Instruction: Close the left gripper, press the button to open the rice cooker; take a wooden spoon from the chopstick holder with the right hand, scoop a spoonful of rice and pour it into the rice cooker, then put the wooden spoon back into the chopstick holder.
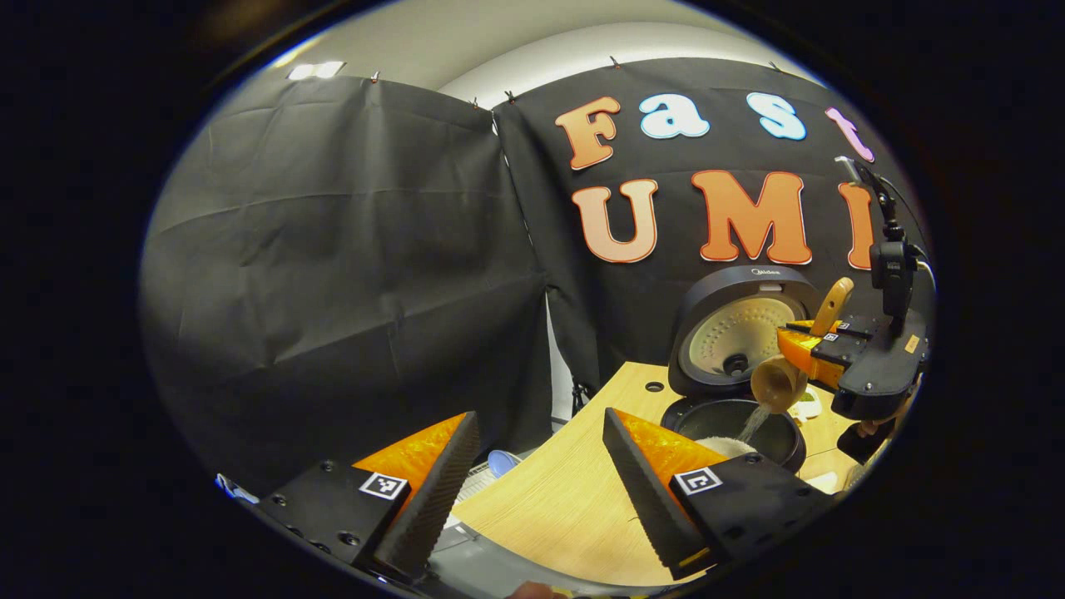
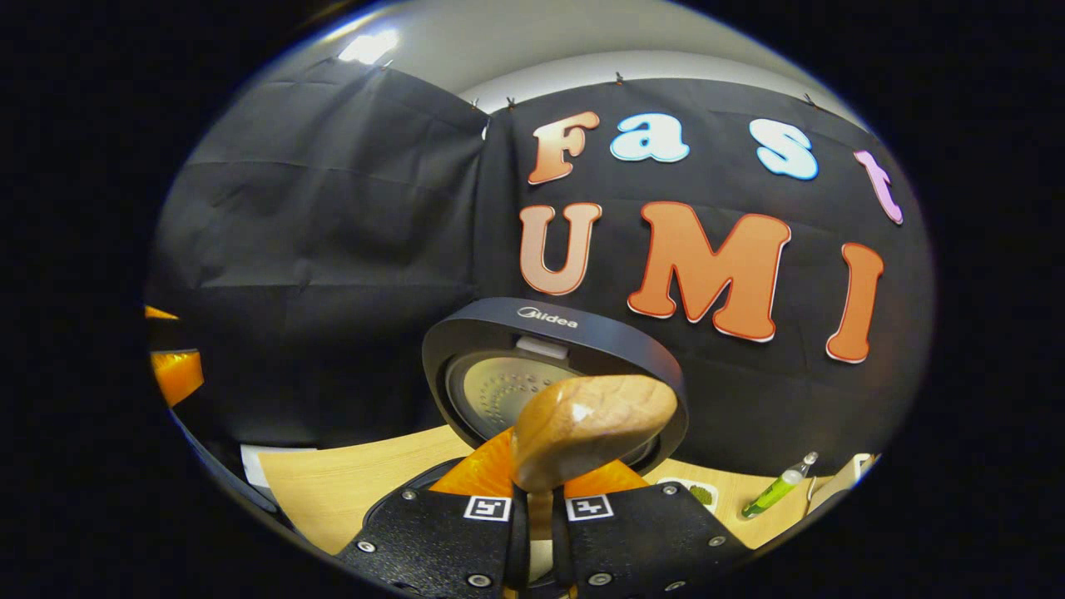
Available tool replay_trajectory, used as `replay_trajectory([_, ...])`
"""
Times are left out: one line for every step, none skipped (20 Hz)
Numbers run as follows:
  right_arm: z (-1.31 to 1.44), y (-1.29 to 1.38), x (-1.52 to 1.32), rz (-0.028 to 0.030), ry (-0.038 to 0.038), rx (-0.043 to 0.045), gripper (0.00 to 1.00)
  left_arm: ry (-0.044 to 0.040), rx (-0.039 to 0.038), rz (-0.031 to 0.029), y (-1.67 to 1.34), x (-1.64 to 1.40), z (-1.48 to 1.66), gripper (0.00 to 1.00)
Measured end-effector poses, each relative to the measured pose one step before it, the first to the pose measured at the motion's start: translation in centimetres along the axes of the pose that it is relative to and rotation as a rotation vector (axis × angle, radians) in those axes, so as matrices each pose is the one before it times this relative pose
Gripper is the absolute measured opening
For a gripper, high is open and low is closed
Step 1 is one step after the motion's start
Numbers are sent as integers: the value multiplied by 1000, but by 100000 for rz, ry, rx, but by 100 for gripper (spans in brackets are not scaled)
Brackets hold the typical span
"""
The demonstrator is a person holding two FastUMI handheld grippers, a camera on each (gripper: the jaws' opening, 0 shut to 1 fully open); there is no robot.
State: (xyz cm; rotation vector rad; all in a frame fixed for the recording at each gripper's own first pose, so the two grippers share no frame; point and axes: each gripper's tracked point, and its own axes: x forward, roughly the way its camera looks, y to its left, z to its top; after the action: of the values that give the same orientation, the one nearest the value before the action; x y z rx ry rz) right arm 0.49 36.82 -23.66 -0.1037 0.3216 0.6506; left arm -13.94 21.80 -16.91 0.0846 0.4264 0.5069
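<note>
The black rice cooker stands open on the wooden table, its lid upright and its inner pot below. My right gripper hovers over the pot, shut on a wooden spoon. The spoon's bowl is tipped down and rice streams from it into the pot. In the right gripper view the spoon's handle end looms close, clamped between my right gripper, with the cooker lid behind it. My left gripper is open, empty, low at the table's near left edge.
The wooden table stretches between my left gripper and the cooker. A green pen-like tube and a small white dish lie right of the cooker. The left gripper shows at the far left. Black cloth walls stand behind.
</note>
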Motion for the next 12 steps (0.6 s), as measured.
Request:
replay_trajectory([-153,180,-132,477,-788,-2377,10,-121,706,-100,-152,-9,77,100])
replay_trajectory([-311,185,-31,284,654,-1291,10,-52,766,-210,-130,46,-50,100])
replay_trajectory([-268,73,-211,452,766,1281,10,-391,564,-132,-182,-35,138,100])
replay_trajectory([-319,-299,26,398,755,3242,10,-251,243,-352,-107,-21,123,100])
replay_trajectory([32,-546,-198,149,661,4328,10,12,-36,-368,-206,66,59,100])
replay_trajectory([105,-891,-133,-105,508,5810,10,405,-310,-513,-343,134,-155,100])
replay_trajectory([8,-650,-272,47,1135,5492,10,286,-426,-585,-285,97,62,100])
replay_trajectory([156,-763,-587,122,1463,6996,10,62,-406,-685,-330,79,11,100])
replay_trajectory([60,-930,-573,-406,1606,8014,10,-194,-56,-609,-435,92,192,100])
replay_trajectory([-55,-1136,-610,-495,1494,7130,10,-416,111,-695,-456,67,244,100])
replay_trajectory([48,-1129,-706,-941,1149,6147,10,-179,44,-915,-576,80,74,100])
replay_trajectory([-30,-1347,-816,-1296,1015,5023,10,-23,-128,-1197,-688,32,64,94])
